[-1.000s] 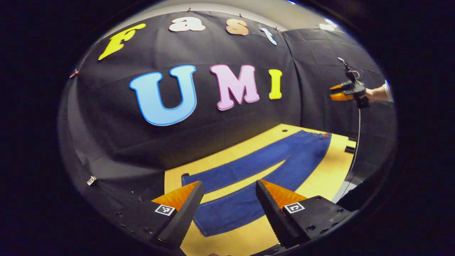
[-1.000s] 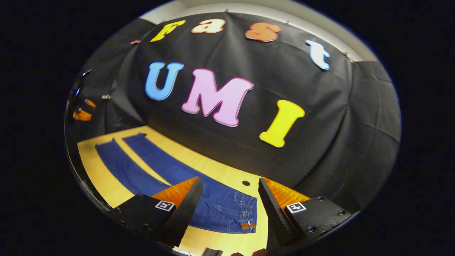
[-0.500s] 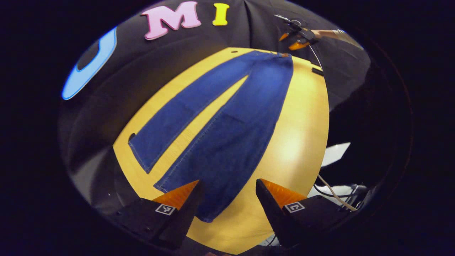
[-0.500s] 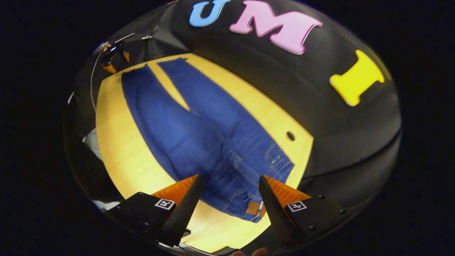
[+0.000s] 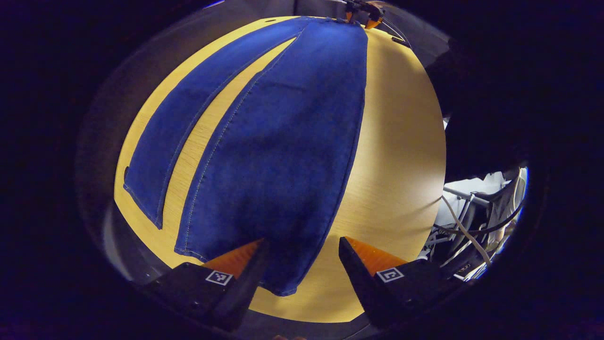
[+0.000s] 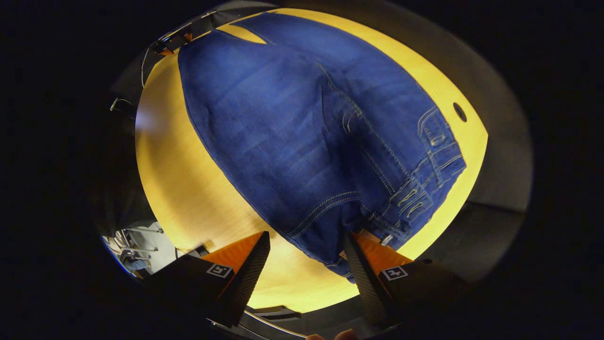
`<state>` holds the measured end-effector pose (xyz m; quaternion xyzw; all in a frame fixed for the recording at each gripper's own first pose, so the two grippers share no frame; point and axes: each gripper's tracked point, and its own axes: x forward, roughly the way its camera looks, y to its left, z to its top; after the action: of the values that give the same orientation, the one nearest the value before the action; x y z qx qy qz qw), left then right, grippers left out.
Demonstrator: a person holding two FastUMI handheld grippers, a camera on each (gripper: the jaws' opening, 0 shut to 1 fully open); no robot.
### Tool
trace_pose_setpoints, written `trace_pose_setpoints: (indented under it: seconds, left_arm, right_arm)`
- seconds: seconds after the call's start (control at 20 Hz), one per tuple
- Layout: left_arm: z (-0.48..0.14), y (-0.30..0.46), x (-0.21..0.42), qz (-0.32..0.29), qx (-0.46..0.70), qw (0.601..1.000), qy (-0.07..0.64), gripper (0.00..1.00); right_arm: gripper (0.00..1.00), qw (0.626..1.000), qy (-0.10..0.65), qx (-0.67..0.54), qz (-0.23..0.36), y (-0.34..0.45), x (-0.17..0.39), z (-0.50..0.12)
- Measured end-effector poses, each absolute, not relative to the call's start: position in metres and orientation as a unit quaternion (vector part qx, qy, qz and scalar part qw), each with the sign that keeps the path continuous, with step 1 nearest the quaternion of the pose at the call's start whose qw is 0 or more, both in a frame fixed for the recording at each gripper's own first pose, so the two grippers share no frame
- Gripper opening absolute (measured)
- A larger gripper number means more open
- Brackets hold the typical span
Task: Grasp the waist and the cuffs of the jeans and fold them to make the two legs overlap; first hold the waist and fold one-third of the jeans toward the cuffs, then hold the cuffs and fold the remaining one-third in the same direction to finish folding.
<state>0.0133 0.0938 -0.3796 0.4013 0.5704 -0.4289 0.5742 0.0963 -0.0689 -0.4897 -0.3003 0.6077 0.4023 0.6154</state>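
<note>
Blue jeans (image 5: 273, 141) lie flat on a yellow wooden table (image 5: 396, 156), legs spread apart. In the left gripper view my left gripper (image 5: 299, 257) hangs open just above the near leg's cuff (image 5: 278, 283), one finger over the cloth and one over bare wood. In the right gripper view my right gripper (image 6: 306, 250) is open over the near corner of the waist (image 6: 339, 257), with the waistband and belt loops (image 6: 424, 189) running to the right. The other gripper (image 5: 361, 12) shows small at the table's far end in the left gripper view, and likewise (image 6: 172, 45) in the right gripper view.
The table's near edge (image 5: 302, 321) runs just beyond the cuff. Cables and white clutter (image 5: 476, 208) sit beside the table on the right of the left gripper view. A round hole (image 6: 459, 112) in the tabletop lies past the waistband.
Both grippers have tilted down and dropped close to the jeans, the left over the near cuff, the right over the waist corner. Both stay open.
</note>
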Motion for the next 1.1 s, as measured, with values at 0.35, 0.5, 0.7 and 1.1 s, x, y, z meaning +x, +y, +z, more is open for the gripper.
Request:
trace_pose_setpoints:
  seconds: [0.35, 0.5, 0.7, 1.1]
  left_arm:
    - [-0.387, 0.092, 0.016, -0.416, 0.386, 0.565, 0.599, 0.92]
    - [-0.388, 0.093, 0.021, -0.400, 0.378, 0.576, 0.605, 0.88]
    - [-0.390, 0.096, 0.039, -0.370, 0.341, 0.607, 0.615, 0.25]
    - [-0.356, 0.095, 0.080, -0.281, 0.255, 0.681, 0.627, 0.06]
  right_arm:
    - [0.96, 0.603, 0.634, -0.303, 0.379, -0.067, 0.093, -0.497]
    - [0.93, 0.625, 0.651, -0.264, 0.340, -0.067, 0.103, -0.498]
    - [0.25, 0.680, 0.651, -0.199, 0.271, -0.063, 0.133, -0.496]
    - [0.05, 0.749, 0.609, -0.130, 0.225, -0.059, 0.147, -0.453]
